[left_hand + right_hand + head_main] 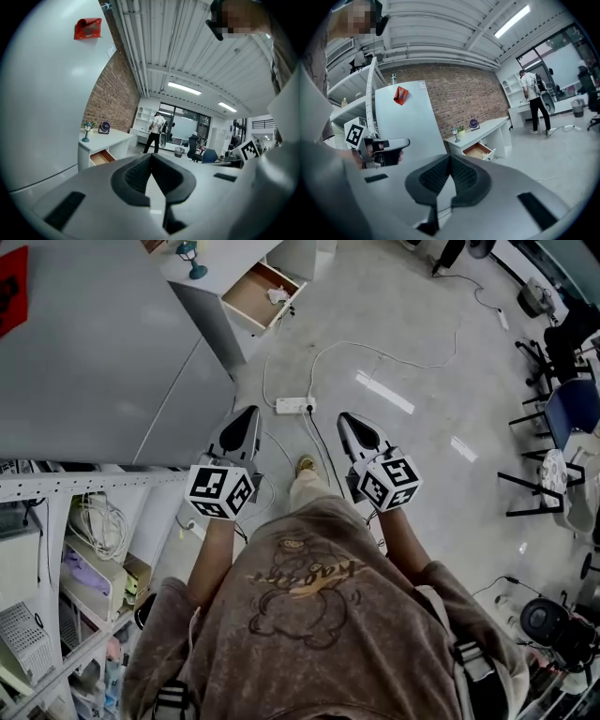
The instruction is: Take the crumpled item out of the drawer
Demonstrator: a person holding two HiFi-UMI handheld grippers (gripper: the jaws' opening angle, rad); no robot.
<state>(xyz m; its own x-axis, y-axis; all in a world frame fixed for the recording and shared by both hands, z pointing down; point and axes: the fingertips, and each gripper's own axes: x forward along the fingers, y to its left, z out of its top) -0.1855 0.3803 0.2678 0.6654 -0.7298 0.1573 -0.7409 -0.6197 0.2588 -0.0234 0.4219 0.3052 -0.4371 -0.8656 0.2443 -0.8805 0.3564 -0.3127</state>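
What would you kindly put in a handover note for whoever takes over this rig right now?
Left tongs: shut, empty.
Right tongs: shut, empty. Both are held out in front of the body, pointing toward the desk.
Drawer: pulled open in the desk, well ahead across the floor.
Crumpled item: white, lying inside the drawer, untouched.
Done: the drawer stands open, nothing more.
Left: walk to the desk, stepping over the power strip and its cables, open one pair of tongs, grip the crumpled item and lift it out.
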